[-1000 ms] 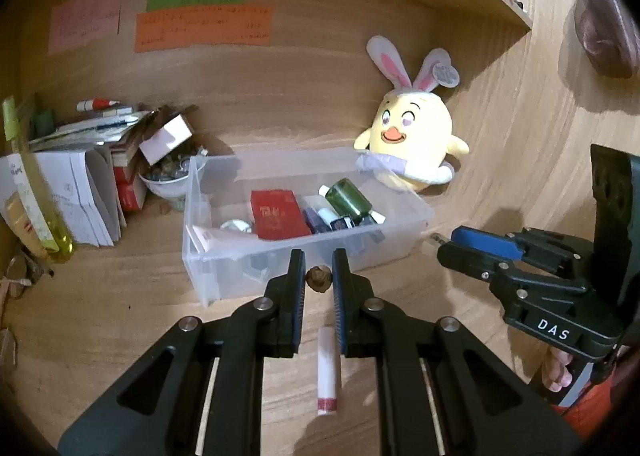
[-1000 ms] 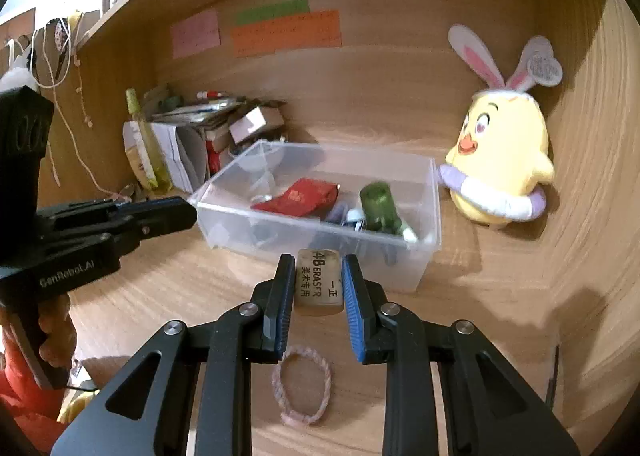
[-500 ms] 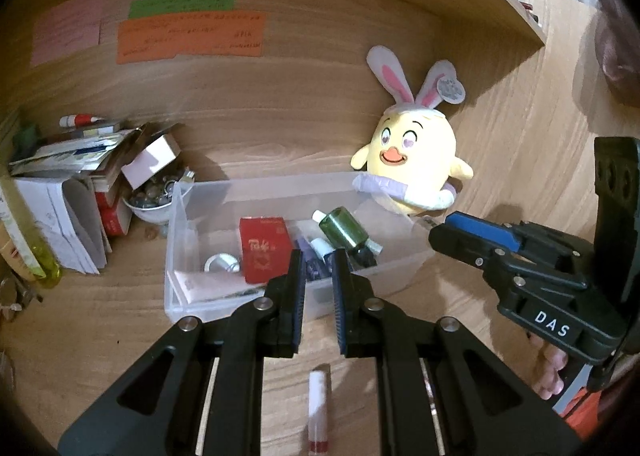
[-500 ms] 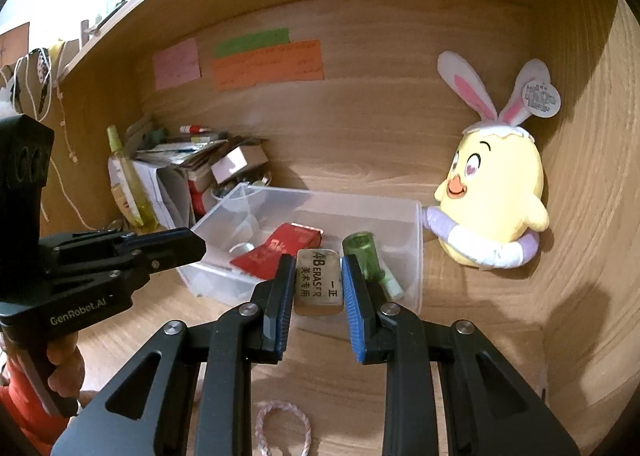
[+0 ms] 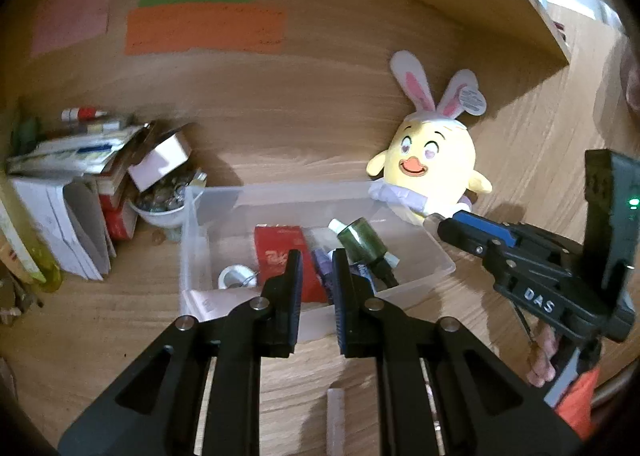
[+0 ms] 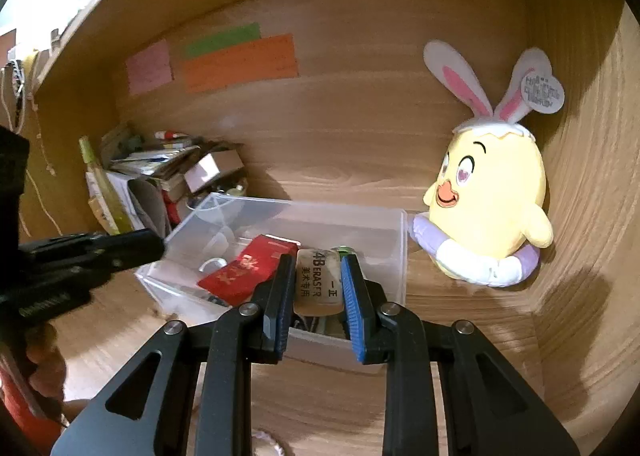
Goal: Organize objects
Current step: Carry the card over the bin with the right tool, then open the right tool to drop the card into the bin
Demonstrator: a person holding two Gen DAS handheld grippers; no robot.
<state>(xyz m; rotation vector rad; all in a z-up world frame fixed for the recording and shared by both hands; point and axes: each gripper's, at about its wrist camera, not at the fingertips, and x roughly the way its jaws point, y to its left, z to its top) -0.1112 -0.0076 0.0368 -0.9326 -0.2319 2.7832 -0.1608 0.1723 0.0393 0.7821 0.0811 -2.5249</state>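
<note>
We see an eraser (image 6: 319,281) clamped between the two pads of the right gripper (image 6: 316,288), printed "4B ERASER" with small characters under it, held over the near edge of a clear plastic box (image 6: 394,256). In the box lie a red packet (image 5: 280,252) with gold writing we cannot read, a green bottle (image 5: 362,242) with a white cap, a small round metal thing (image 5: 234,276) and some darker items we cannot make out. The left gripper (image 5: 315,288) shows its jaws drawn as close as they go, with only a narrow gap and nothing held between them; it also hangs over the near wall of the box. The right gripper's body reads "DAS" in the left view, and the left one's reads "GenRobot" in part. A white stick (image 5: 335,416) lies on the wooden desk (image 5: 100,336) near us. Right of the box sits a yellow chick toy (image 6: 494,208) with rabbit ears and a paper tag. To the far left are stacked papers (image 5: 68,160), a white bowl (image 5: 160,212) of small things and a yellow bottle (image 6: 104,192). On the wooden back wall hang pink (image 6: 150,66), green (image 6: 224,39) and orange notes (image 6: 240,62), their writing too faint to read.
</note>
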